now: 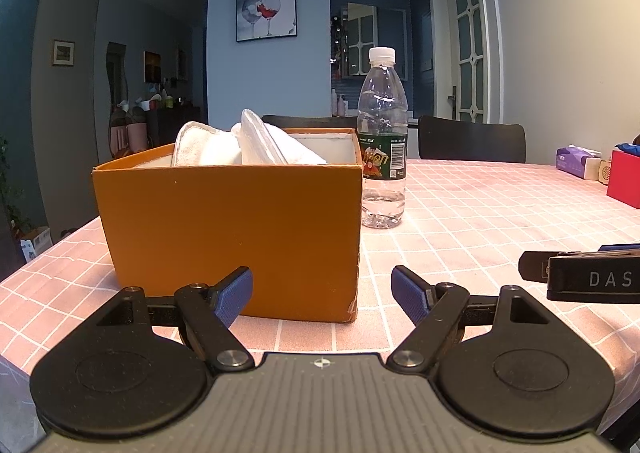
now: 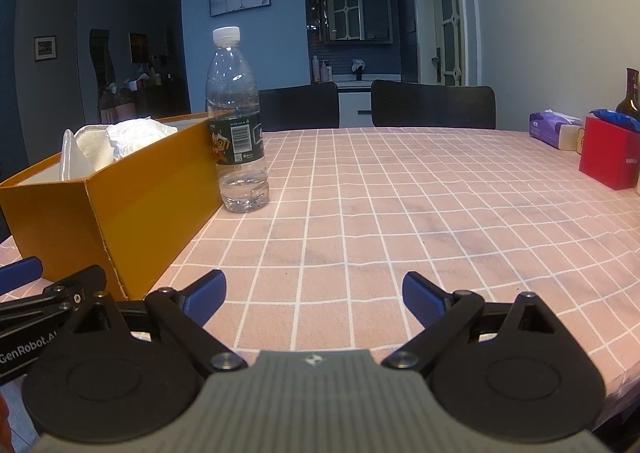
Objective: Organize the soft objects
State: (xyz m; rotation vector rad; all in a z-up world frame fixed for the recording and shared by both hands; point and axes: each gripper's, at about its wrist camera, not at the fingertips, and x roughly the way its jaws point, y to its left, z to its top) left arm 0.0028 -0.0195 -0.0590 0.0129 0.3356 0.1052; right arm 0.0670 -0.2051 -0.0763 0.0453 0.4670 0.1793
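Observation:
An orange cardboard box (image 1: 232, 237) stands on the pink checked tablecloth, and white folded cloths (image 1: 248, 145) stick up out of it. In the right wrist view the same box (image 2: 132, 205) lies at the left with the white cloths (image 2: 120, 141) inside. My left gripper (image 1: 322, 295) hovers open just in front of the box's near wall, with nothing between its blue pads. My right gripper (image 2: 314, 299) is open over bare tablecloth to the right of the box, also empty. Part of the right gripper (image 1: 584, 277) shows at the left wrist view's right edge.
A clear water bottle (image 1: 382, 141) with a green label stands beside the box's right far corner. A red box (image 2: 610, 157), a purple tissue pack (image 2: 554, 129) and a dark bottle (image 2: 630, 93) sit at the table's right side. Two dark chairs (image 2: 432, 103) stand behind the table.

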